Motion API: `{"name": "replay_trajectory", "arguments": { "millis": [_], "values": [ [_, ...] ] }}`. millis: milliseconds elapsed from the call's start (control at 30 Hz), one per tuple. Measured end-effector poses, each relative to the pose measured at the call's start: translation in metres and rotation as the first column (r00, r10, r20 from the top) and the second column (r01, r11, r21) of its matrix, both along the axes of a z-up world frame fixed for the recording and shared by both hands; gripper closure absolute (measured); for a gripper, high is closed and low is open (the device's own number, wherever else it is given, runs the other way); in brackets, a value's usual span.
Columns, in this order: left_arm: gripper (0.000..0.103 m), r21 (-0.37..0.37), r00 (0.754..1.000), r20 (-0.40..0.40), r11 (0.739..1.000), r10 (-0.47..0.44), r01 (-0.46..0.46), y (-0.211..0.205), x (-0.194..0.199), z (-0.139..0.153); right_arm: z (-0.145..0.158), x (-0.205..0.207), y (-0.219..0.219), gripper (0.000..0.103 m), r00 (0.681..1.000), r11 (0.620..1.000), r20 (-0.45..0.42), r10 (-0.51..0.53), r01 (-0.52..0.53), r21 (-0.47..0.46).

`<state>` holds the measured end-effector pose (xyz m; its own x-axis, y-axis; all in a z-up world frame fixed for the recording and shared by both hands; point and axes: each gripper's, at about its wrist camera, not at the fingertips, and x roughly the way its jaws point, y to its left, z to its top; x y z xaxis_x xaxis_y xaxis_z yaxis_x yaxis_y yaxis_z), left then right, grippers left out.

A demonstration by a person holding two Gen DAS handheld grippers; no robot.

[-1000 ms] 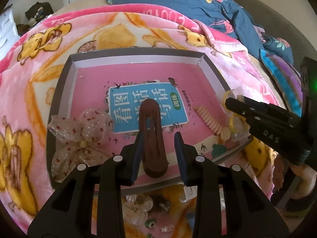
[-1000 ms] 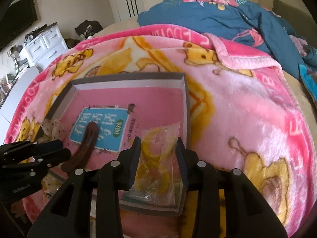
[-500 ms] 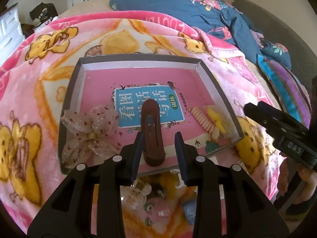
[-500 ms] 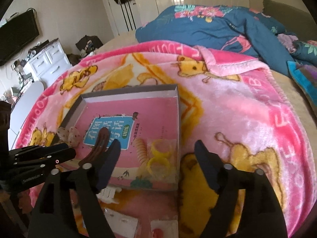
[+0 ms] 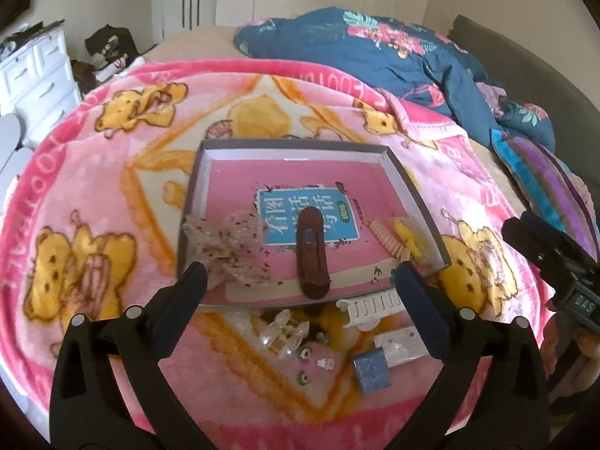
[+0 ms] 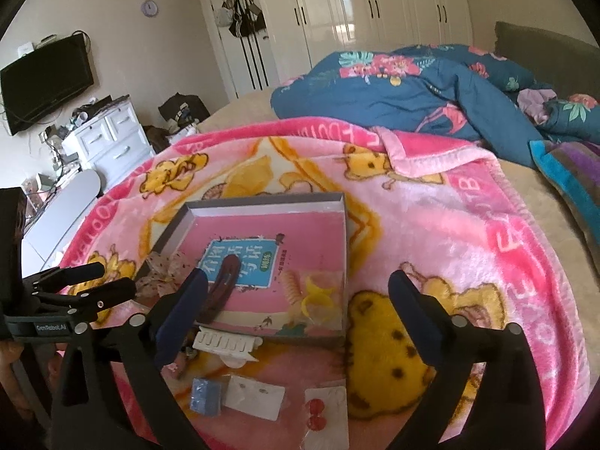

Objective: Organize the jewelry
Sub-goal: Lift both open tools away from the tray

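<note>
Spread across the bed, a pink cartoon blanket (image 5: 112,195) is carrying a shallow grey tray (image 5: 420,195) in the left wrist view, with a blue floral duvet (image 5: 375,48) bunching up behind it. Inside the tray a pink book (image 5: 300,176) is lying flat, and on it a brown hair clip (image 5: 312,258) is resting lengthwise, a sheer dotted bow (image 5: 228,243) is sitting to its left, and a peach spiral hair tie (image 5: 388,238) is lying just beside a bag of yellow rings (image 5: 407,234) at the right wall. The left gripper (image 5: 300,285) is hovering in front of the tray's near edge with its jaws spread wide, holding nothing. Below it, on the blanket, a white comb clip (image 5: 375,305), a clear claw clip (image 5: 287,333) and a small blue box (image 5: 372,373) are lying near one another. In the right wrist view the same tray (image 6: 262,208) is sitting ahead, the brown hair clip (image 6: 225,285) partly hiding behind a finger. The right gripper (image 6: 296,292) is likewise gaping open and empty, hanging over the tray's near right corner. An earring card (image 6: 253,397) and a packet with red beads (image 6: 318,408) are lying on the blanket in front.
</note>
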<state>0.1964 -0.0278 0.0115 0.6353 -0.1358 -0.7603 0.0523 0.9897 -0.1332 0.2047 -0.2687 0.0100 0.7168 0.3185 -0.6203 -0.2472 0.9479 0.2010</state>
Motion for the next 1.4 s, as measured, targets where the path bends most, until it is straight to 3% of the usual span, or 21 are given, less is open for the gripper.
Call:
{"name": "replay_trajectory", "arguments": {
  "millis": [800, 1400],
  "values": [
    [0.009, -0.031, 0.993, 0.115, 0.999, 0.029, -0.026, 0.014, -0.057, 0.046, 0.059, -0.059, 0.001, 0.005, 0.987, 0.999, 0.154, 0.032, -0.036, 0.027],
    [0.009, -0.001, 0.993, 0.112, 0.999, 0.046, -0.046, 0.026, -0.085, 0.04, 0.058, -0.089, 0.014, 0.005, 0.982, 0.995, 0.165, 0.096, -0.098, 0.001]
  ]
}}
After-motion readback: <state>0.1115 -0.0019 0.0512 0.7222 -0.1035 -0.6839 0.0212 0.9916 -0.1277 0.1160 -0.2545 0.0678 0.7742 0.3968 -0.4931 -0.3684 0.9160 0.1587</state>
